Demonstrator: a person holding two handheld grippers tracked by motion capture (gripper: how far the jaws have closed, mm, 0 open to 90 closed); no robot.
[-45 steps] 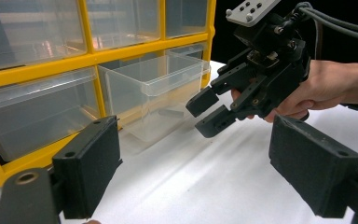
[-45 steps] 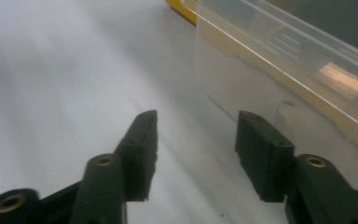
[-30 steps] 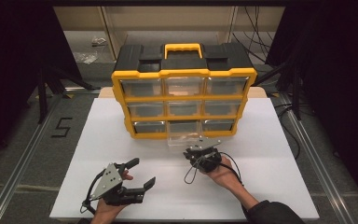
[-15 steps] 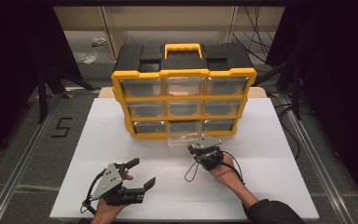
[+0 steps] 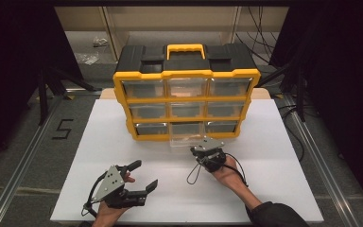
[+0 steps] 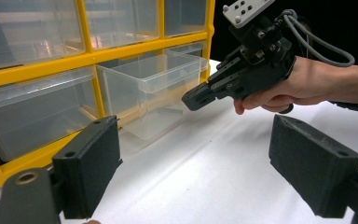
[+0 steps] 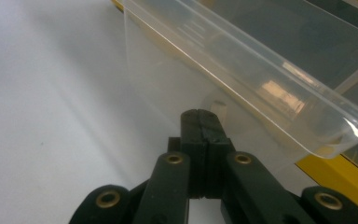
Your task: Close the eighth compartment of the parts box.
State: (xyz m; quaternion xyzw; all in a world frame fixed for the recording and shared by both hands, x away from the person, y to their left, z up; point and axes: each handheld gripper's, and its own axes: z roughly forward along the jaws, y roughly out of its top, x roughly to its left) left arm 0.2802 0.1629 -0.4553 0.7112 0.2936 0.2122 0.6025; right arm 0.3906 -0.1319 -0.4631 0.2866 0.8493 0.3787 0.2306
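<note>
**Closed right gripper at the pulled-out clear drawer**

The one readable mark is a dark "5" [image 5: 62,128] on the grey floor [image 5: 23,156], far off to the left gripper's left.

The right gripper [image 5: 204,150] has its jaws pressed together with nothing between them; their tips sit just in front of the clear drawer [image 5: 185,140], at its front wall, though whether they touch it cannot be told. That drawer juts from the bottom row of the yellow organizer [image 5: 186,74], directly ahead of the right gripper. The left gripper [image 5: 144,177] stands wide open and holds nothing, well short of the organizer, with the right gripper ahead and to its right.

Both grippers hover over a white table [image 5: 274,189]. Dark curtains [image 5: 340,71] surround it.
</note>
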